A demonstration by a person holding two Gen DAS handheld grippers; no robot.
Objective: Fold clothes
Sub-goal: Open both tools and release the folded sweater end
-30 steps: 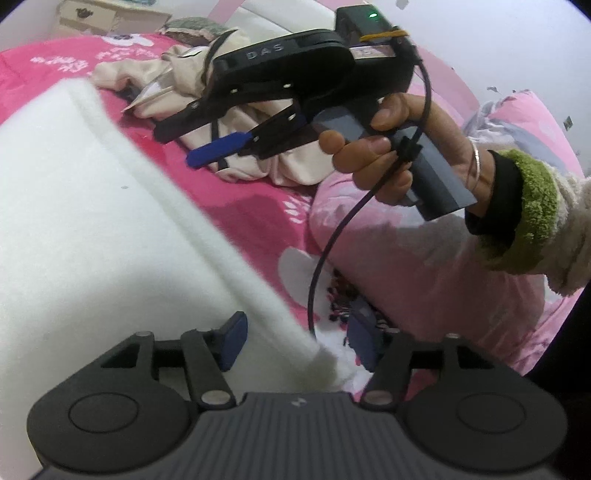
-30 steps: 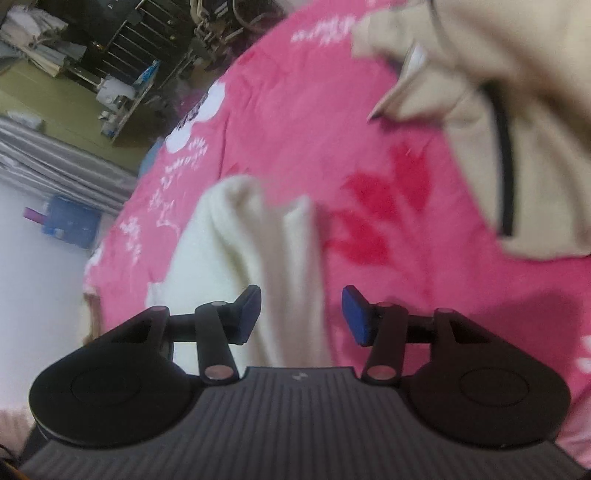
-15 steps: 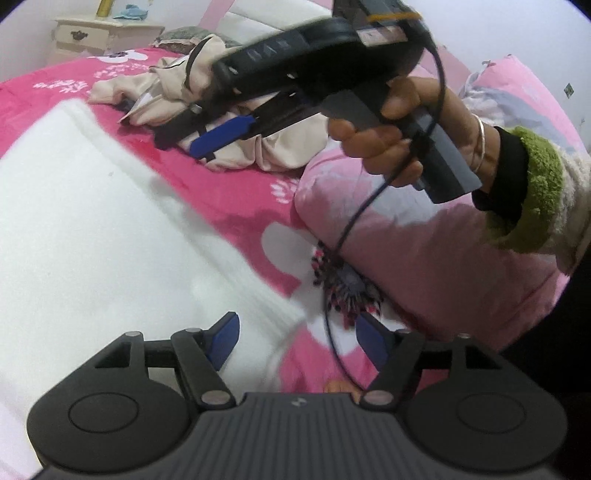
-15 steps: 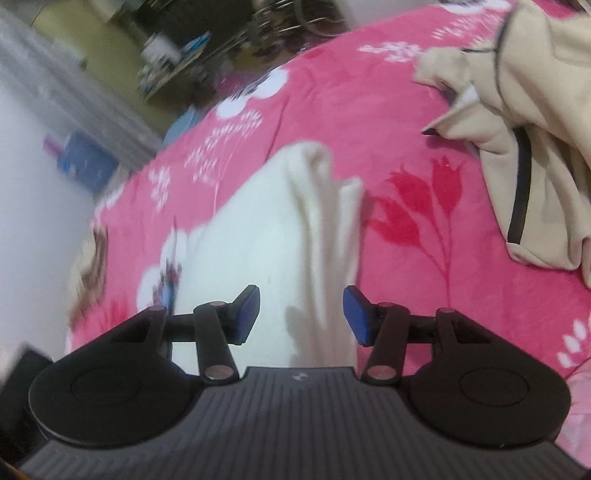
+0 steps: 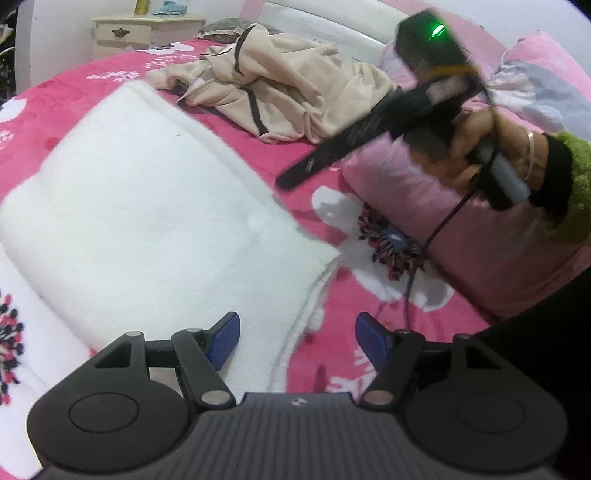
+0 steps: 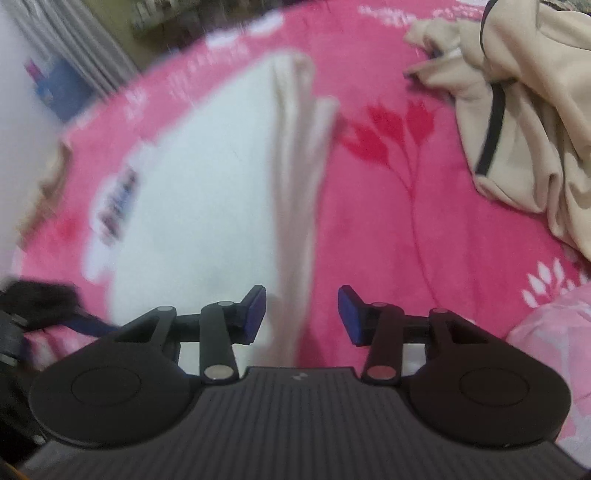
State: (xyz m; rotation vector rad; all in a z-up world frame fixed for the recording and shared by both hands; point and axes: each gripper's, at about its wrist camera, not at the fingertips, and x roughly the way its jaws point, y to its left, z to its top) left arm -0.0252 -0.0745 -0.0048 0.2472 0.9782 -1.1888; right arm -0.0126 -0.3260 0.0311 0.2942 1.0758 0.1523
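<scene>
A folded white fleece garment (image 5: 155, 206) lies flat on the pink bedspread (image 5: 295, 162), its near corner just ahead of my left gripper (image 5: 297, 341). That gripper is open and holds nothing. In the right wrist view the same white garment (image 6: 207, 192) shows its stacked folded edge running up the middle. My right gripper (image 6: 302, 314) hovers open over that edge, empty. From the left wrist view the right gripper (image 5: 291, 177) appears blurred, held by a hand (image 5: 465, 155) above the bed. A crumpled beige jacket (image 5: 280, 88) with dark trim lies beyond.
A pink pillow (image 5: 480, 236) sits under the person's hand at right. A cream nightstand (image 5: 144, 31) stands at the back left, a white headboard (image 5: 332, 18) behind the bed. A dark cable (image 5: 424, 258) hangs from the right gripper.
My left gripper pulled back and up from the white garment. The right gripper swung from pointing left to tilting down over the garment's edge, moving fast enough to blur. Both stayed open.
</scene>
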